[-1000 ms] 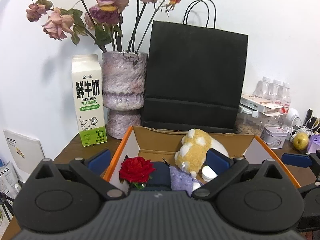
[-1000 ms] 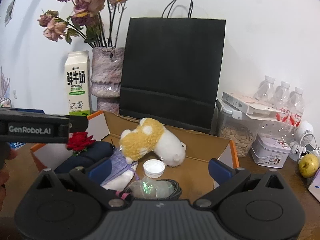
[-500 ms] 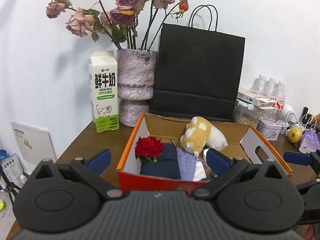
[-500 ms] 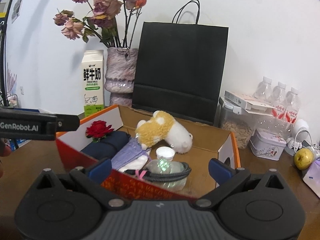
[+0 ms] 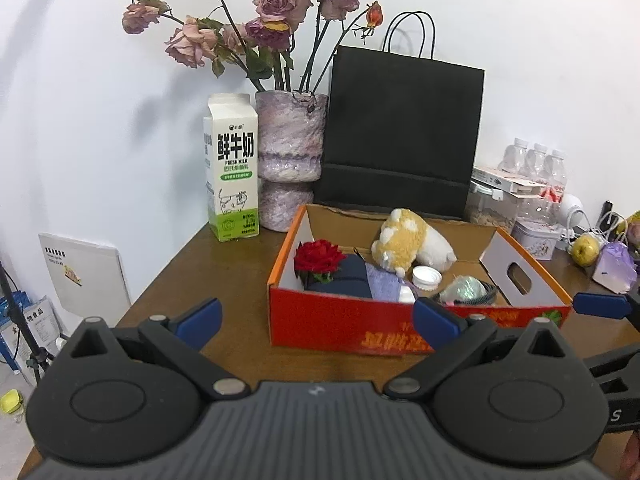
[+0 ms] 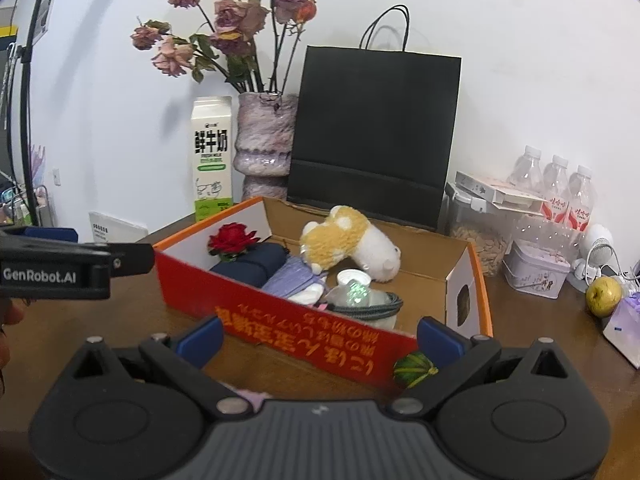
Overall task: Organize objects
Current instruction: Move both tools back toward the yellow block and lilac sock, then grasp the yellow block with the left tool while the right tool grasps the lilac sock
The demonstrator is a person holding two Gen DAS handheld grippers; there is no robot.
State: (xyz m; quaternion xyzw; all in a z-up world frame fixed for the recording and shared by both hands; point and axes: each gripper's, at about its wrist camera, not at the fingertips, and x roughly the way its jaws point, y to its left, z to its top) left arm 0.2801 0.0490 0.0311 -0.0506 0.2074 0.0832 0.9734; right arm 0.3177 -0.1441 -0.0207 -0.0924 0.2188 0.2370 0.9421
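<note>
Hovering at lower frame, the left tool [image 5: 316,316] and right tool [image 6: 320,334] are held released; the box [image 5: 400,328] could be shoved off-table.

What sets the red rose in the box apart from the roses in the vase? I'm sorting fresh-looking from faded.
The red rose is vivid red with a full bloom; the vase roses are dull pink-purple and shrivelled. The red rose lies low inside the orange box beside a navy bundle; the vase roses stand tall on long stems in the vase behind it. Both have green leaves.
</note>
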